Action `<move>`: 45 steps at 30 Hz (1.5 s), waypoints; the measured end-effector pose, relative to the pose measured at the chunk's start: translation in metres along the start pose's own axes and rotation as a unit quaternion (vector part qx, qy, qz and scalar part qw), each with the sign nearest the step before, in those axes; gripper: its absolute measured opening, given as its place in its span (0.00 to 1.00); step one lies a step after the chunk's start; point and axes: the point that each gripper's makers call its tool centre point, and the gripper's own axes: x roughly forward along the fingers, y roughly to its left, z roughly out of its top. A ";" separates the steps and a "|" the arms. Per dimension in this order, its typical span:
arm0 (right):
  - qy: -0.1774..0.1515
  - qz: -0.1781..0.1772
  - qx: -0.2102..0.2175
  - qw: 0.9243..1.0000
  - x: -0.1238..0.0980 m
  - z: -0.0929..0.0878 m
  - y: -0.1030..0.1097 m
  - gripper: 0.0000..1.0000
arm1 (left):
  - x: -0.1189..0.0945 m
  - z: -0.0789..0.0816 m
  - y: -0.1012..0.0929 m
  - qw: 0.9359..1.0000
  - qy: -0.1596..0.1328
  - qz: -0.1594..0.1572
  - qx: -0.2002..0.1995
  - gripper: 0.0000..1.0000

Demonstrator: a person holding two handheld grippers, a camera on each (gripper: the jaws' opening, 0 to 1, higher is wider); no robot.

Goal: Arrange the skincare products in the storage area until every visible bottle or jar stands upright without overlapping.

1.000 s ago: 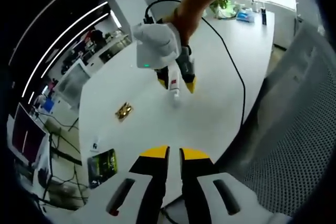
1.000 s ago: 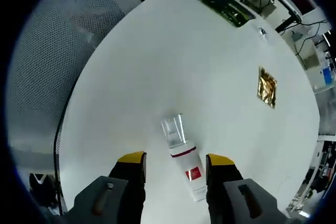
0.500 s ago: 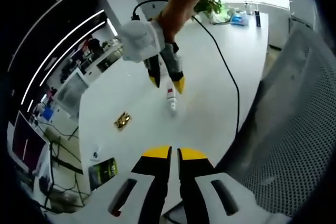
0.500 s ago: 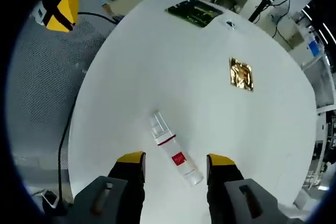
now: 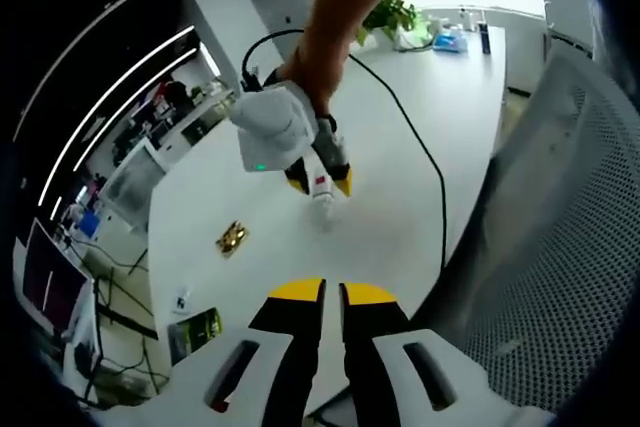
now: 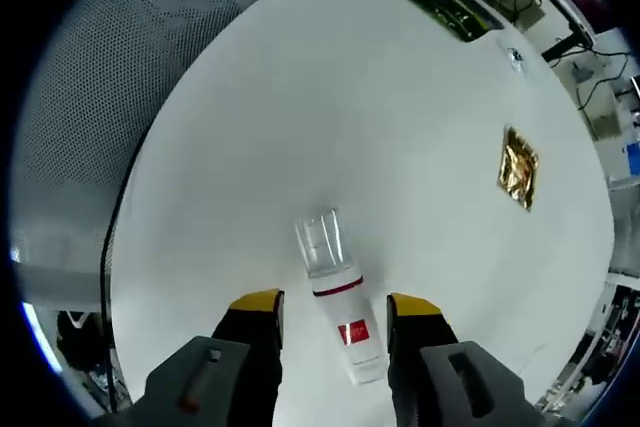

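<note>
On the round white table (image 6: 300, 97), the right gripper (image 6: 335, 305) has its yellow-tipped jaws spread either side of a lying white bottle with clear cap and red label (image 6: 338, 317), near the edge. The left gripper view adds a potted plant (image 5: 392, 15) at the far edge; the left gripper (image 5: 333, 292) is nearly closed, empty.

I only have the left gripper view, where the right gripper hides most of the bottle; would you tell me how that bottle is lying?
Observer: The bottle lies flat on the white table, with its clear cap pointing away from the right gripper.
Operator: Thank you. Are the jaws shut on it?
Observer: No, they stand open, one on each side of the bottle, with table showing in between.
Operator: Which side faces up?
Observer: The red square label faces up.
</note>
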 end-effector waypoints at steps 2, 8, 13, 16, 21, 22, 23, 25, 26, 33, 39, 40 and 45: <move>0.014 0.011 -0.009 1.000 0.000 -0.001 0.002 0.33 | 0.001 0.000 -0.001 1.000 0.001 -0.002 0.001 0.11; 0.007 0.028 0.031 0.999 0.005 -0.009 0.004 0.14 | 0.001 0.000 0.000 1.000 0.001 -0.002 -0.003 0.11; -0.016 -0.004 0.080 0.997 0.000 -0.004 0.004 0.13 | 0.001 0.002 -0.002 1.000 -0.005 -0.010 -0.008 0.12; -0.056 -0.029 0.125 0.990 -0.017 0.006 0.009 0.13 | -0.002 0.011 -0.001 0.999 -0.031 -0.013 -0.037 0.12; -0.165 -0.094 0.220 0.957 -0.063 0.032 0.021 0.13 | -0.007 0.029 -0.003 0.993 -0.080 -0.029 -0.076 0.14; -0.204 -0.108 0.261 0.937 -0.080 0.042 0.027 0.13 | -0.010 0.037 -0.002 0.989 -0.105 -0.034 -0.097 0.13; -0.231 -0.115 0.279 0.925 -0.091 0.049 0.030 0.13 | -0.012 0.041 0.001 0.986 -0.117 -0.034 -0.111 0.14; -0.296 -0.132 0.324 0.889 -0.118 0.065 0.037 0.13 | -0.017 0.047 0.004 0.983 -0.136 -0.032 -0.123 0.15; -0.326 -0.142 0.352 0.866 -0.131 0.073 0.041 0.13 | -0.019 0.048 0.005 0.981 -0.141 -0.032 -0.129 0.16; -0.412 -0.191 0.390 0.801 -0.180 0.096 0.056 0.13 | -0.036 0.065 0.024 0.955 -0.204 -0.018 -0.213 0.18; -0.436 -0.226 0.384 0.782 -0.206 0.109 0.064 0.13 | -0.043 0.072 0.027 0.933 -0.227 -0.038 -0.276 0.34; -0.439 -0.229 0.384 0.779 -0.208 0.108 0.064 0.13 | -0.044 0.072 0.027 0.933 -0.230 -0.039 -0.275 0.35; -0.434 -0.242 0.383 0.779 -0.209 0.102 0.069 0.13 | -0.054 0.082 0.032 0.923 -0.263 -0.036 -0.280 0.35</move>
